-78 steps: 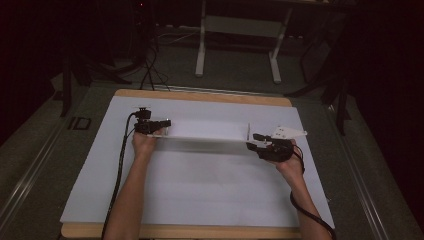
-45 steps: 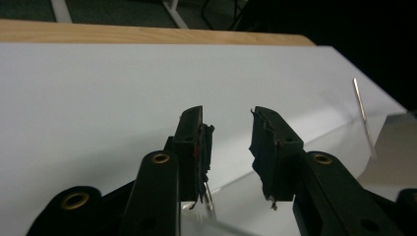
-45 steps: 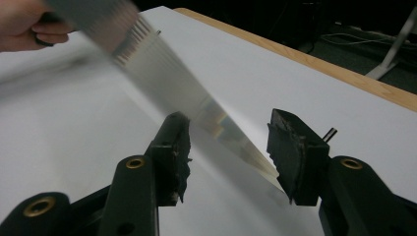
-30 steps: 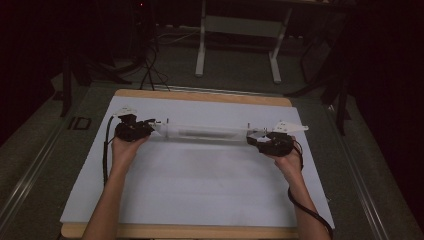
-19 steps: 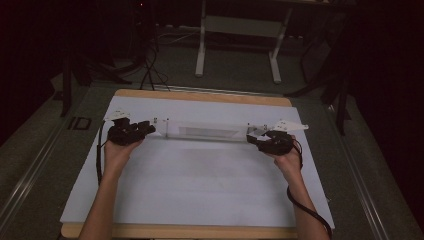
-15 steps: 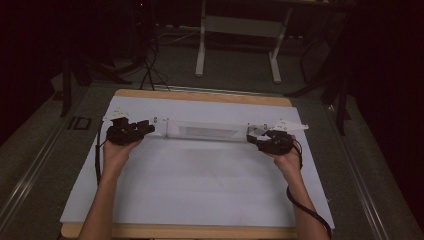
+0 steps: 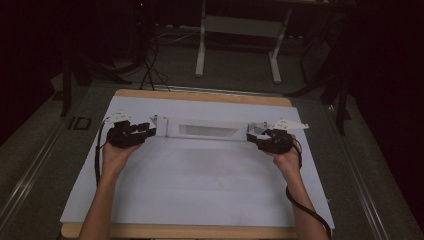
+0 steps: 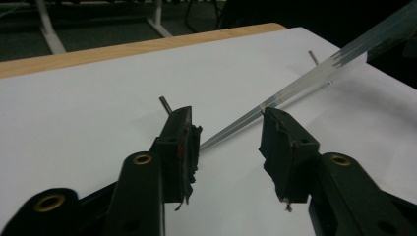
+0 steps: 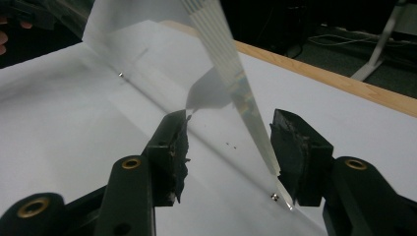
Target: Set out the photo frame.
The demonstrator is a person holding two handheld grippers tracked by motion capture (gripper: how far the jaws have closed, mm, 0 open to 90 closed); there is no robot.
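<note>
Clear plastic strip [image 7: 207,129] lies across the white sheet [image 7: 200,185] on the table, between small metal pins. Left gripper [image 7: 145,131] jaws have just been opening off its end; right gripper [image 7: 260,135] jaws stand released astride the other. Withdraw both straight back, without nudging it.

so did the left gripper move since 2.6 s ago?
Yes. In the high view the left gripper has shifted left, toward the white sheet's left edge, off the clear strip's end. Its jaws have just been opening; the strip's tip lies between them, unpressed.
</note>
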